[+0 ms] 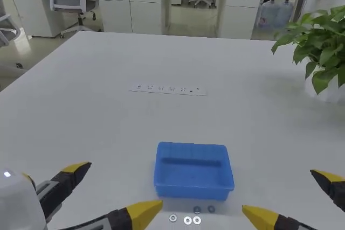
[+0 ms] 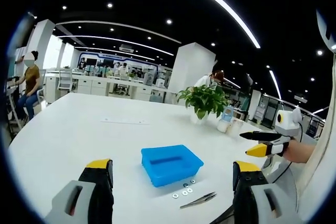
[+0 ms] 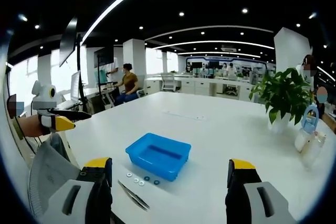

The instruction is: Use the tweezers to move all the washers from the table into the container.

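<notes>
head view: left gripper [image 1: 117,187], right gripper [image 1: 281,192] gape empty.

A blue open-topped container [image 1: 191,187] is sitting on your desk [image 1: 108,122]; five small washers [image 1: 187,220] are lying just before it, metal tweezers [image 2: 198,200] lying flat beside them.

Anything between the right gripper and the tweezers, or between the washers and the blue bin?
Nothing visible. The thin metal tweezers lie on the white table ahead of the open right gripper. The small round washers sit just before the open-topped blue plastic container, with only its near wall to clear.
</notes>
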Action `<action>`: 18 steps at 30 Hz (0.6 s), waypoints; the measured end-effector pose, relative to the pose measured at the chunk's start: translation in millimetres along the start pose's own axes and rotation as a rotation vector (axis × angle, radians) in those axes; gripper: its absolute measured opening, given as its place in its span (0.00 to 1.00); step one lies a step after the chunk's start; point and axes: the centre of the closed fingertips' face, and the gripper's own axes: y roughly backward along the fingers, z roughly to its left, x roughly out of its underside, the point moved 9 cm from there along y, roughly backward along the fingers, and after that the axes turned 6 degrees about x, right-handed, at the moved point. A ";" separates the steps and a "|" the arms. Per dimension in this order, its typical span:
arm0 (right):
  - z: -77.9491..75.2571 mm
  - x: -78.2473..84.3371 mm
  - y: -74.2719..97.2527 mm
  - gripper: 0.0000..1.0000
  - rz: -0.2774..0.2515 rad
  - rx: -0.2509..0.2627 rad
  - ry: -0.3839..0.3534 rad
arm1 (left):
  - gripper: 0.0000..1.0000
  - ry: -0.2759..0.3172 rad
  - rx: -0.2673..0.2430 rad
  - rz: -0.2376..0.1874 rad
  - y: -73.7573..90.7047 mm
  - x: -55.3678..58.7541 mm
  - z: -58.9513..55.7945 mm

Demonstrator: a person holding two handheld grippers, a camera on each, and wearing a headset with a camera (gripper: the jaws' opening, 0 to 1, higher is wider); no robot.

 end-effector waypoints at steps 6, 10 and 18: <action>3.3 0.8 4.0 0.90 0.011 -0.022 -0.001 | 0.97 0.004 0.009 -0.004 6.4 0.2 -5.3; 4.6 1.2 7.9 0.87 0.002 -0.019 0.017 | 0.97 -0.016 0.002 -0.002 10.4 -1.6 -7.0; 9.9 4.1 5.5 0.73 0.025 -0.065 0.094 | 0.81 -0.011 0.006 0.042 12.3 4.7 -7.4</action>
